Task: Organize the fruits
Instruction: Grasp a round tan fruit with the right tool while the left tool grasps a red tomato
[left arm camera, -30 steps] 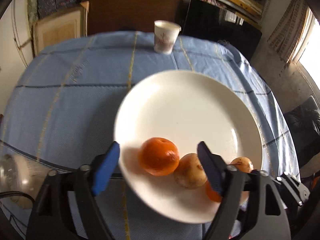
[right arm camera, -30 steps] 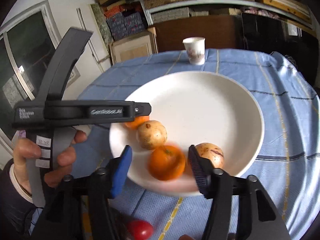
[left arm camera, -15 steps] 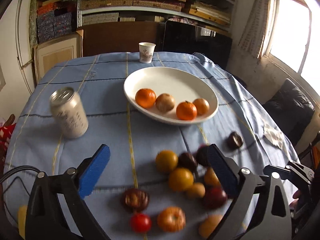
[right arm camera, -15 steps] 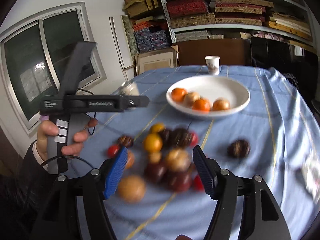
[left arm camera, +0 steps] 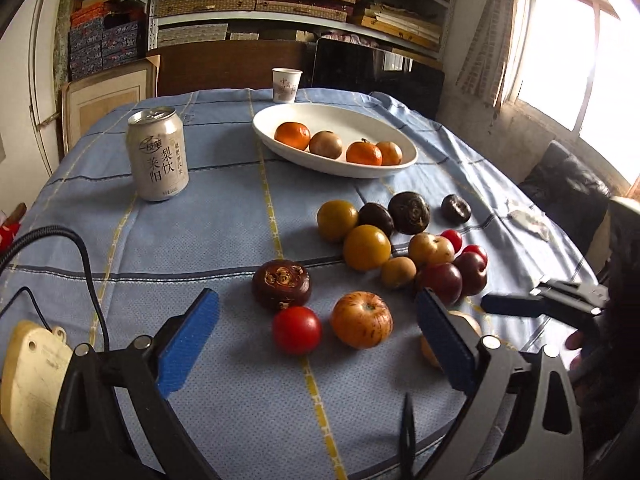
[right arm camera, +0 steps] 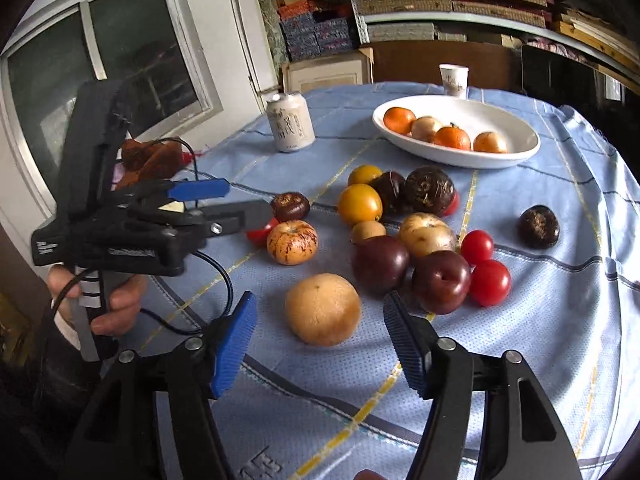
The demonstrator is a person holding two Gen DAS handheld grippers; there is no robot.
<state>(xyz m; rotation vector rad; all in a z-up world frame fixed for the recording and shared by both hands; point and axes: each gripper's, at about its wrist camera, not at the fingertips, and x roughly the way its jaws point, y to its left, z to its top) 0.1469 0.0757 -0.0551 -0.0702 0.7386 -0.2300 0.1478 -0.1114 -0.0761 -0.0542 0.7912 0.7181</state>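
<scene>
right tongs (right arm camera: 318, 336) spread wide and empty, tan round fruit (right arm camera: 322, 309) dead ahead between the pads, on the counter well short of the white plate (right arm camera: 520, 148); left tongs (left arm camera: 316, 330) spread too, farther off.

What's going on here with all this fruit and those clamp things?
A person is sorting fruit with two tools. The left hand-held gripper and right hand-held gripper are both open and empty. Four fruits lie in the white oval bowl; the rest sit loose on the blue tablecloth. The right one faces a round tan fruit.
</scene>
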